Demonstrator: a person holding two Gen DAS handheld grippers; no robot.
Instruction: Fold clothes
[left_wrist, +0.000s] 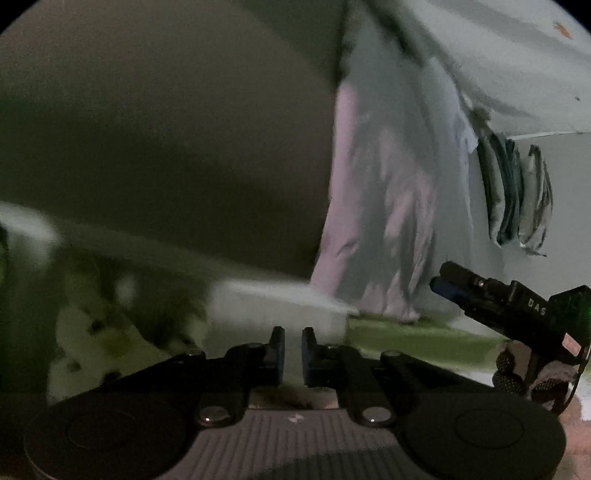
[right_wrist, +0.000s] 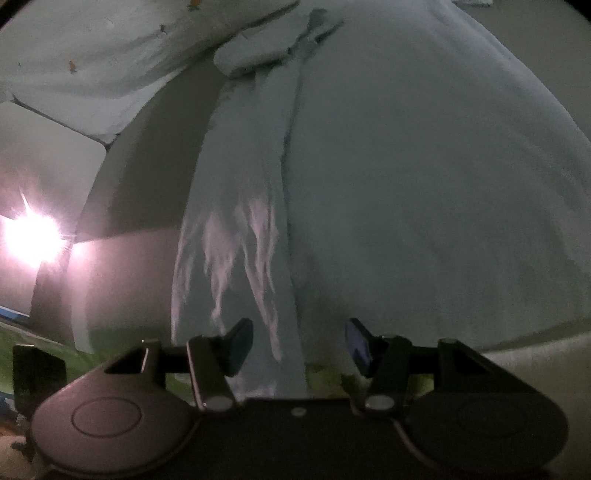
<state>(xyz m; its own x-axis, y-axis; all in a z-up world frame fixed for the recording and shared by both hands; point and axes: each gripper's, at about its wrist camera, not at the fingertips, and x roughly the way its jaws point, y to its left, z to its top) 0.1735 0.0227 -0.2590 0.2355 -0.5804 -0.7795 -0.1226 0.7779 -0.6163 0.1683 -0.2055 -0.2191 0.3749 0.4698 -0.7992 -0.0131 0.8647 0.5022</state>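
The pale garment (right_wrist: 240, 236) hangs as a long strip running away from the right hand-held gripper (right_wrist: 299, 341), whose jaws stand apart astride its near end, nearer than the almost-together, empty left hand-held gripper (left_wrist: 293, 347).

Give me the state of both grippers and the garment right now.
left gripper: nearly closed, narrow gap, nothing between the fingers.
right gripper: open, a creased strip of the garment shows between the fingers, not pinched.
garment: spread out, one long side folded inward and wrinkled.
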